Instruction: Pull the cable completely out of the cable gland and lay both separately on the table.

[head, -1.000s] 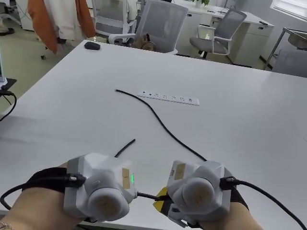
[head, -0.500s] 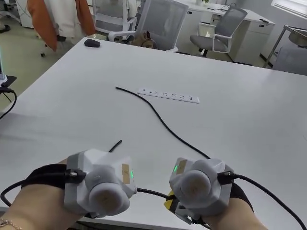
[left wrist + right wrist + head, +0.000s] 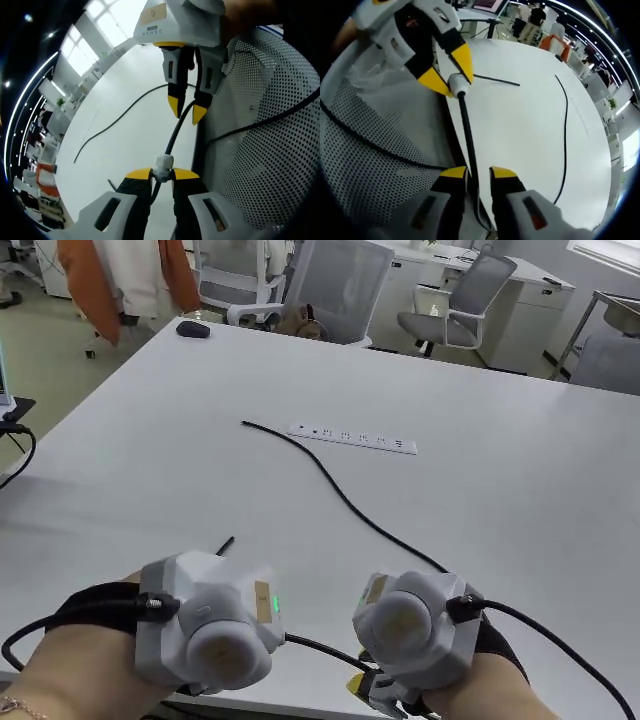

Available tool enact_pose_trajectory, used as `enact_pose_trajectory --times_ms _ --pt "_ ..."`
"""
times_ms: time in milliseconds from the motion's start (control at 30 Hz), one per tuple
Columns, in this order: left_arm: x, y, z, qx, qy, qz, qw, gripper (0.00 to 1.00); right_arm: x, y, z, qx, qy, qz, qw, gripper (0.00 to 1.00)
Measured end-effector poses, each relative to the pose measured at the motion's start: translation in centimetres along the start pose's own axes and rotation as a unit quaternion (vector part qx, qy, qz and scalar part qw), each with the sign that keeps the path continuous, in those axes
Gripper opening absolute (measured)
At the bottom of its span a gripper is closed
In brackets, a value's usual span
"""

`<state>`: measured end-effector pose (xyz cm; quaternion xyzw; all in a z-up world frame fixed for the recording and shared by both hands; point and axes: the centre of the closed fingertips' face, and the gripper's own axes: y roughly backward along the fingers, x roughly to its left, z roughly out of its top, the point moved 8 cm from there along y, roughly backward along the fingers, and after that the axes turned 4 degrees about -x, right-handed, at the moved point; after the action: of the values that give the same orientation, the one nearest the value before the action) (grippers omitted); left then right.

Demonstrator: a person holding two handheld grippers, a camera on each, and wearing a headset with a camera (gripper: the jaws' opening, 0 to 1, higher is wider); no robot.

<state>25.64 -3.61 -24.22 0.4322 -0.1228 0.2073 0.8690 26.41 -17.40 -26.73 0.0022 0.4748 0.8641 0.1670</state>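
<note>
My left gripper point(image 3: 162, 174) is shut on the white cable gland point(image 3: 163, 166). A black cable point(image 3: 176, 131) leaves the gland and runs to my right gripper point(image 3: 186, 109), whose yellow tips close on it. In the right gripper view, my right gripper point(image 3: 477, 174) pinches the cable point(image 3: 467, 135), which leads up to the gland point(image 3: 458, 85) in the left gripper point(image 3: 451, 80). A short cable tail point(image 3: 495, 80) pokes out past the gland. In the head view both grippers, left point(image 3: 205, 630) and right point(image 3: 410, 630), hover at the near edge of the table point(image 3: 500, 490) with the cable point(image 3: 315, 648) between them.
The cable's long part point(image 3: 340, 495) snakes across the table toward a white power strip point(image 3: 352, 441). A dark mouse point(image 3: 192, 331) lies at the far left corner. Office chairs point(image 3: 335, 290) stand behind the table. Mesh fabric point(image 3: 260, 125) lies just below the grippers.
The short cable tail on the table has slid back toward the left gripper and looks shorter. The right gripper has drawn a little nearer to me, away from the left one.
</note>
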Motion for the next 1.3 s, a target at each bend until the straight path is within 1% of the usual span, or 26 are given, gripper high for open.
enact_pose_trajectory --times_ms 33,133,200,267,333,367,400,433,500,733,800,833,967,1067,1200,1300 --pt "0.0 0.0 0.0 0.000 0.000 -0.001 1.0000 0.17 0.1 0.1 0.4 -0.012 0.004 0.001 0.9999 0.17" --pt "0.1 0.0 0.0 -0.002 0.001 0.000 1.0000 0.17 0.4 0.3 1.6 -0.064 0.007 0.015 0.9978 0.17" --pt "0.1 0.0 0.1 -0.003 0.001 -0.001 1.0000 0.17 0.5 0.6 2.1 -0.085 0.012 0.017 0.9962 0.16" --pt "0.0 -0.1 0.1 -0.004 -0.002 -0.003 1.0000 0.17 0.6 0.8 2.4 -0.096 0.015 0.019 0.9951 0.13" --pt "0.0 -0.1 0.2 -0.007 -0.003 -0.006 1.0000 0.17 0.8 0.7 2.5 -0.098 0.016 0.025 0.9947 0.11" --pt "-0.1 -0.1 0.3 -0.010 -0.005 -0.007 0.9999 0.17 0.8 0.7 2.5 -0.098 0.018 0.026 0.9947 0.09" --pt "-0.1 -0.1 0.3 -0.010 -0.005 -0.007 0.9999 0.17 0.9 0.7 2.4 -0.093 0.024 0.028 0.9950 0.04" --pt "-0.1 -0.1 0.3 -0.011 -0.006 -0.008 0.9999 0.17 0.8 0.6 2.5 -0.094 0.031 0.026 0.9948 0.03" --pt "-0.1 -0.2 0.3 -0.012 -0.006 -0.009 0.9999 0.17 0.8 0.6 2.4 -0.092 0.023 0.028 0.9951 0.02" --pt "-0.1 -0.4 0.3 -0.014 -0.004 -0.011 0.9998 0.17 0.7 0.6 2.3 -0.084 0.031 0.021 0.9958 0.02" --pt "0.0 -0.5 0.1 -0.010 -0.006 -0.010 0.9999 0.17 0.7 0.5 2.0 -0.070 0.035 0.017 0.9968 0.02" --pt "0.0 -0.5 0.1 -0.010 -0.003 -0.011 0.9999 0.17 0.6 0.4 1.9 -0.065 0.033 0.015 0.9972 0.02" --pt "0.1 -0.4 0.2 -0.011 -0.003 -0.008 0.9999 0.17 0.3 0.4 1.4 -0.052 0.020 0.012 0.9984 0.02" --pt "0.1 -0.4 0.1 -0.010 -0.002 -0.007 0.9999 0.17 0.1 0.2 0.8 -0.031 0.010 0.010 0.9994 0.02" --pt "0.2 -0.4 0.1 -0.010 -0.001 -0.005 0.9999 0.17 -0.1 0.2 0.4 -0.016 0.000 0.002 0.9999 0.02" --pt "0.2 -0.3 0.1 -0.009 0.000 -0.003 1.0000 0.17 -0.4 0.2 -0.3 0.007 -0.009 -0.010 0.9999 0.02"
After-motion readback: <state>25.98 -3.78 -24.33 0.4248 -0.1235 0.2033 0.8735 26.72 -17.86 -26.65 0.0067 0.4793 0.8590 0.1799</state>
